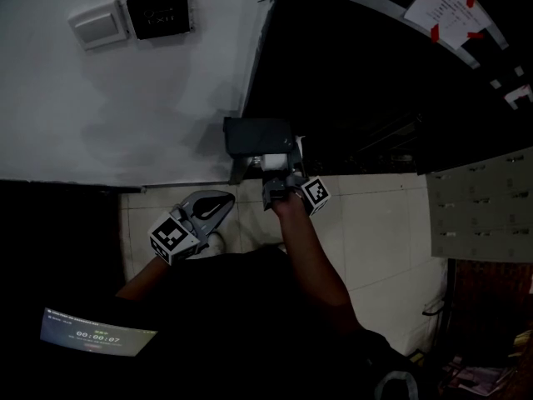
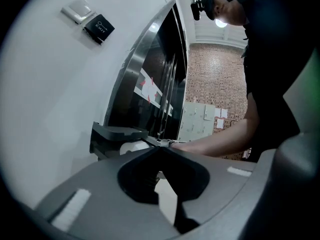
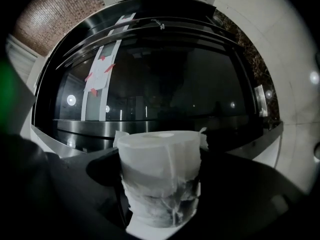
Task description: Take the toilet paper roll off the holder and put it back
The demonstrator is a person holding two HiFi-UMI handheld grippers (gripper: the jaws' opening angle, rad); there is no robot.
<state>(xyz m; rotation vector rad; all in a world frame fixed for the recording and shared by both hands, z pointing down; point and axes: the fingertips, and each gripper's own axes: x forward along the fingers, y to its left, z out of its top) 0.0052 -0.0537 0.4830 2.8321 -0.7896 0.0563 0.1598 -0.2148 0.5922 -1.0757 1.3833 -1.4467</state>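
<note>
The white toilet paper roll (image 3: 160, 176) fills the right gripper view, and my right gripper (image 3: 160, 159) is shut on it, one dark jaw on each side. In the head view the toilet paper roll (image 1: 273, 162) sits just under the dark holder (image 1: 256, 137) on the wall, with the right gripper (image 1: 280, 180) right below it. Whether the roll is still on the holder's bar is hidden. My left gripper (image 1: 218, 201) hangs lower left, away from the holder, shut and holding nothing. Its own view shows the holder (image 2: 116, 133) and the roll (image 2: 133, 145) beyond the left gripper (image 2: 160, 149).
A white switch plate (image 1: 100, 23) and a black panel (image 1: 158, 11) are mounted high on the white wall. Right of the holder is a dark glossy door with a taped paper note (image 1: 450, 11). Grey lockers (image 1: 483, 207) stand at the right over the pale tiled floor (image 1: 383, 240).
</note>
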